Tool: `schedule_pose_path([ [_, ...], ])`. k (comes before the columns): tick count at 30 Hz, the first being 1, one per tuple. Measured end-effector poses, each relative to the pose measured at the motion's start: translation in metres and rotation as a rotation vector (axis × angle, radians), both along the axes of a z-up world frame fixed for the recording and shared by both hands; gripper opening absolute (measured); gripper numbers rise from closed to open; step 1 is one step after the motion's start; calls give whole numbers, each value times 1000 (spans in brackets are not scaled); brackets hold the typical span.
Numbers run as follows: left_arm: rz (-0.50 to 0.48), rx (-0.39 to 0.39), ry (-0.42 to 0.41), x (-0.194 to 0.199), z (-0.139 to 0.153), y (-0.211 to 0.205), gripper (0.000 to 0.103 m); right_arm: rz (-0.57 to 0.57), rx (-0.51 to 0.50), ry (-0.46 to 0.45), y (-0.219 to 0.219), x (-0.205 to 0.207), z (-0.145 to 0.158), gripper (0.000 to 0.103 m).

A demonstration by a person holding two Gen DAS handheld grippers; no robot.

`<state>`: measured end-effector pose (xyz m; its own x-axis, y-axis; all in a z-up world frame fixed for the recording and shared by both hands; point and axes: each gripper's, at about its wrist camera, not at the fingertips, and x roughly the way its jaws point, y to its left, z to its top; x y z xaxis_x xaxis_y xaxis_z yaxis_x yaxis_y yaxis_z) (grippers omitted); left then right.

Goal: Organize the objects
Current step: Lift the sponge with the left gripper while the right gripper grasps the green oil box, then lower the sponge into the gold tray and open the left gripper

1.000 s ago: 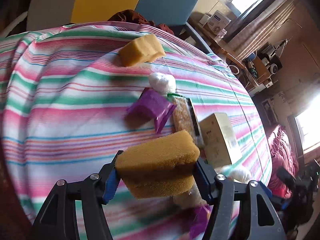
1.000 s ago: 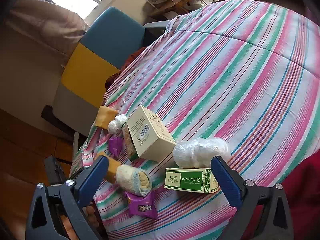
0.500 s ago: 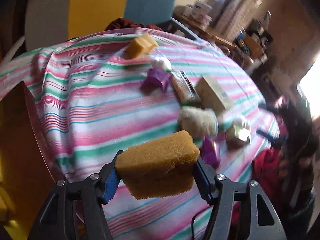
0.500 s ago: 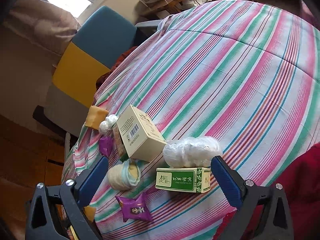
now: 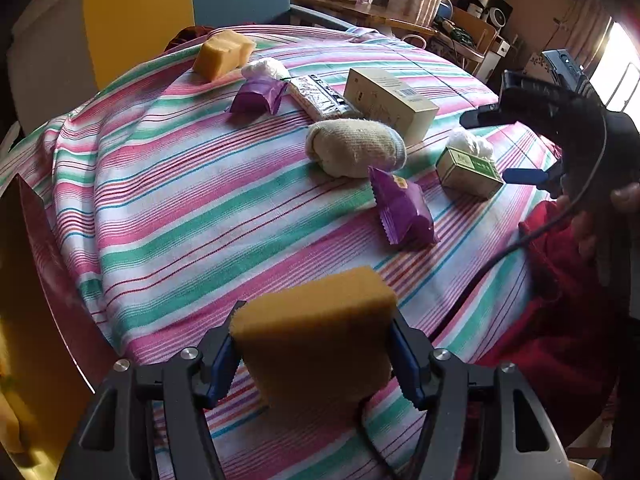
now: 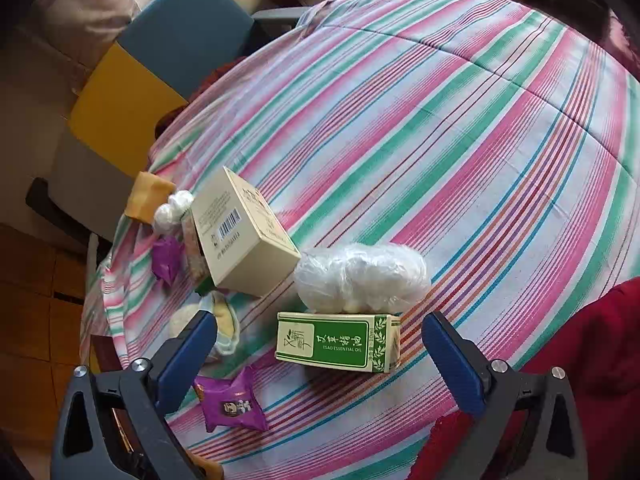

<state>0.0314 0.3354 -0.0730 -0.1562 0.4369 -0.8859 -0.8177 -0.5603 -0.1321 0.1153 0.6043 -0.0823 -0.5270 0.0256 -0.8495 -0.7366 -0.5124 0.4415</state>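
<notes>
Your left gripper (image 5: 316,354) has its blue pads pressed against both sides of an orange sponge (image 5: 314,334), the fingers about two-thirds apart and the sponge filling the gap, held clear above the near edge of the striped tablecloth (image 5: 180,208). Your right gripper (image 6: 320,354) stands wide open with nothing between its fingers; it hangs just above a green and cream box (image 6: 338,342), which lies flat on the cloth between the two blue pads without touching either.

From your left wrist view, the other things lie in a loose line running from far left to near right. A second orange sponge (image 5: 222,54) sits at the far left edge of the cloth. Just right of it is a small white wad in plastic (image 5: 264,68), then a purple packet (image 5: 258,96), a clear-wrapped snack bar (image 5: 320,98) and a cream carton (image 5: 390,100) lying on its side. A rolled cream sock (image 5: 354,148) rests near the carton's near side. Another purple packet (image 5: 402,210) lies just nearer than the sock.

Through your right wrist view, a white bundle in clear plastic (image 6: 362,278) sits touching the far side of the green box, and the cream carton is just left of that bundle. Behind the table stands a chair (image 5: 180,4) with yellow and blue panels. Red fabric (image 5: 560,320) shows at the near right edge.
</notes>
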Motion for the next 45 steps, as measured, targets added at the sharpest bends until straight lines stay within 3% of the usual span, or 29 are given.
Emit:
schedule_pose_path([
  [10, 22, 16, -30, -10, -7, 3, 66, 68, 71, -128, -11, -18, -9, 103],
  [11, 26, 20, -35, -11, -8, 3, 66, 84, 81, -150, -13, -22, -11, 100],
  [12, 29, 22, -37, -11, -8, 3, 66, 115, 96, -184, -17, -27, -13, 76],
  [16, 31, 37, -37, -9, -5, -1, 66, 209, 161, -253, -33, -42, -19, 75],
  [24, 29, 95, -16, 2, 21, -22, 65, 213, 157, -258, -32, -42, -23, 75],
  [29, 79, 168, -6, -4, 49, -56, 65, 236, 179, -287, -38, -44, -27, 75],
  [36, 228, 225, 17, -30, 76, -127, 65, 246, 202, -302, -39, -46, -27, 75],
  [41, 372, 200, 47, -51, 85, -196, 65, 254, 209, -306, -39, -48, -26, 75],
  [45, 484, 118, 57, -62, 76, -248, 65, 267, 217, -312, -40, -49, -26, 74],
])
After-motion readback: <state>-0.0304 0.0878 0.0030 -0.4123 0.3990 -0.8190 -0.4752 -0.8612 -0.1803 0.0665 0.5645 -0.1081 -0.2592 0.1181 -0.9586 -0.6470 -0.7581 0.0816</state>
